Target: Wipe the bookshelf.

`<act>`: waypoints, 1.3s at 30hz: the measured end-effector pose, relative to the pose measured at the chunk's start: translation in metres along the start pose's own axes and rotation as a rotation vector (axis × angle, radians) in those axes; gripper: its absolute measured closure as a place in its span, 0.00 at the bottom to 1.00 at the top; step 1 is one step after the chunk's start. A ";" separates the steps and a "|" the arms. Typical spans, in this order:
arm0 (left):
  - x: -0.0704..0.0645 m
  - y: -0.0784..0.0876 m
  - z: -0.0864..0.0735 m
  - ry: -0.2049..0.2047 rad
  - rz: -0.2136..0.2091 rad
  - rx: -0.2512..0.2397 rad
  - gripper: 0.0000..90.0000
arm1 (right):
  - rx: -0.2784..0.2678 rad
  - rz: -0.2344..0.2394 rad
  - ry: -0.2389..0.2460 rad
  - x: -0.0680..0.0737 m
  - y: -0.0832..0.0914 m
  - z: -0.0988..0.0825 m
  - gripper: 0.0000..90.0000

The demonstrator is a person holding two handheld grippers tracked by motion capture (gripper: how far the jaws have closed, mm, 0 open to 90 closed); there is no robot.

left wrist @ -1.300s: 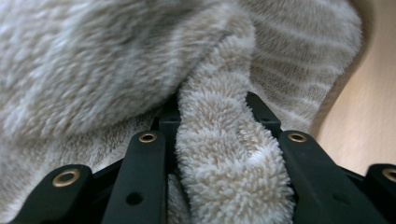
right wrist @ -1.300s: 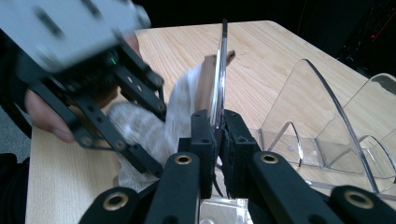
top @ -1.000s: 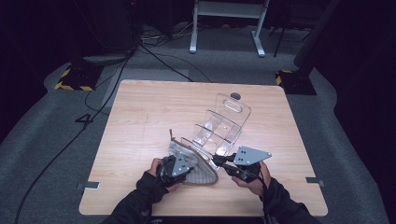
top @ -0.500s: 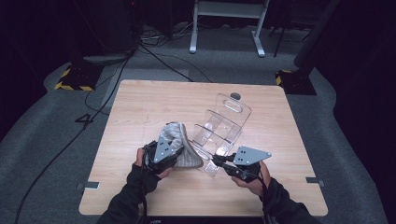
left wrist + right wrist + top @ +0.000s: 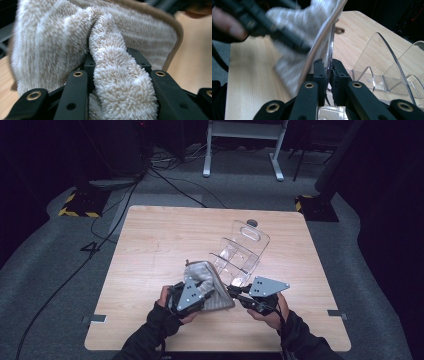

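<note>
Towel and clear rack on my wooden worktop

My left claw [image 5: 113,75] clamps the fluffy towel [image 5: 205,282] against the clear plastic rack [image 5: 240,255]; my right claw [image 5: 328,75] pinches the rack's front wall. Grey carpet [image 5: 60,250], cables [image 5: 165,180], dark room around.

Both forearms enter from the near edge, in dark sleeves and dark gloves. Left hand [image 5: 167,307] grips the left claw [image 5: 197,292] with its grey three-cornered plate facing up; jaws pinched on a fold of fluffy cloth [image 5: 117,75] (pads buried in the pile). Right hand [image 5: 267,312] holds the right claw [image 5: 235,291] low and roughly level, jaws pressed together on the thin edge of a clear plastic rack [image 5: 329,50]. The two claws sit near each other, tips angled inward.
</note>
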State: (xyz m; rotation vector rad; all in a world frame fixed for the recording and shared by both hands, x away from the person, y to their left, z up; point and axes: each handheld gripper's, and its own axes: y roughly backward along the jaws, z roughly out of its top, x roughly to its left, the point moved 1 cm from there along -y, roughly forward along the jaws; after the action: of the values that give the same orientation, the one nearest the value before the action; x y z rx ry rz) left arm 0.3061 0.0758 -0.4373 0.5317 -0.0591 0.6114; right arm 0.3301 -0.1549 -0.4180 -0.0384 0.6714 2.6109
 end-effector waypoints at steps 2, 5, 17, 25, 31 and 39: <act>-0.011 -0.011 -0.001 -0.033 -0.027 0.027 0.73 | 0.003 -0.004 0.003 0.001 0.000 0.000 0.94; -0.013 -0.016 -0.003 -0.024 -0.025 0.024 0.72 | 0.005 -0.010 0.001 0.000 0.000 0.000 0.94; -0.016 -0.035 -0.032 -0.021 -0.070 0.160 0.74 | 0.003 -0.012 0.002 0.000 -0.001 0.000 0.94; 0.024 -0.021 -0.049 0.100 0.008 0.220 0.73 | 0.002 -0.008 0.001 0.000 -0.001 -0.001 0.94; 0.051 -0.001 -0.046 0.184 0.094 0.155 0.73 | 0.003 -0.009 0.002 0.000 -0.001 0.000 0.94; 0.052 0.023 -0.017 0.159 0.149 -0.005 0.73 | 0.002 -0.013 -0.001 0.000 -0.001 0.000 0.94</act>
State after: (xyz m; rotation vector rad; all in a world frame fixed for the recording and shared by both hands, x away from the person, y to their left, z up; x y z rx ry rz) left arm 0.3341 0.1275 -0.4312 0.4754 0.0506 0.7970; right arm 0.3305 -0.1538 -0.4188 -0.0402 0.6710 2.5977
